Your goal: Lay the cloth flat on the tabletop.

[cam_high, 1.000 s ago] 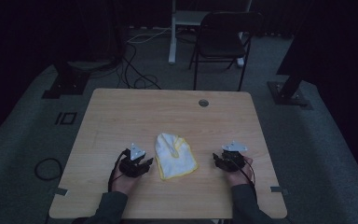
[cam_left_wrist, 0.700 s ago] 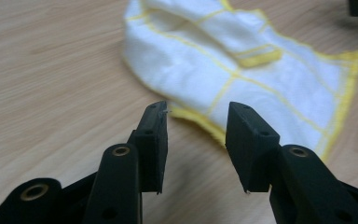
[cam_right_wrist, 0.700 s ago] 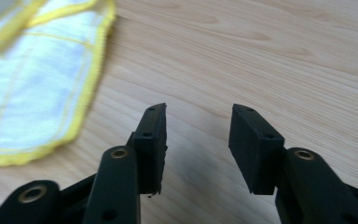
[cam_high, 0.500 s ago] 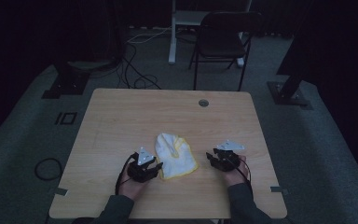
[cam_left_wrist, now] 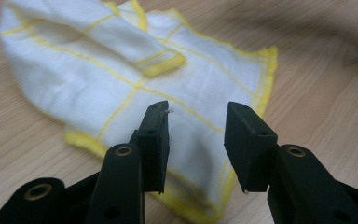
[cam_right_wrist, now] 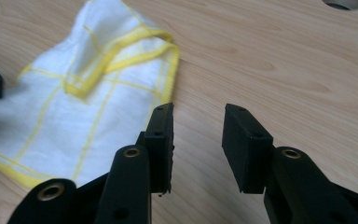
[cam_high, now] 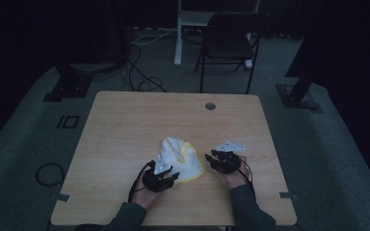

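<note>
— What's in front of the right gripper?
— Bare wooden table between its parted jaws, which have just been closing. A white cloth with yellow grid lines, partly folded, lies just left of them.
— Anything gripped?
— Nothing.

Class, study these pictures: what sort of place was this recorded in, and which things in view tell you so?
Probably a recording studio or lab rather than a home. A single wooden table stands on grey carpet, ringed by dark stand bases and loose cables, with a folding chair behind. On the table lies a white and yellow cloth.
</note>
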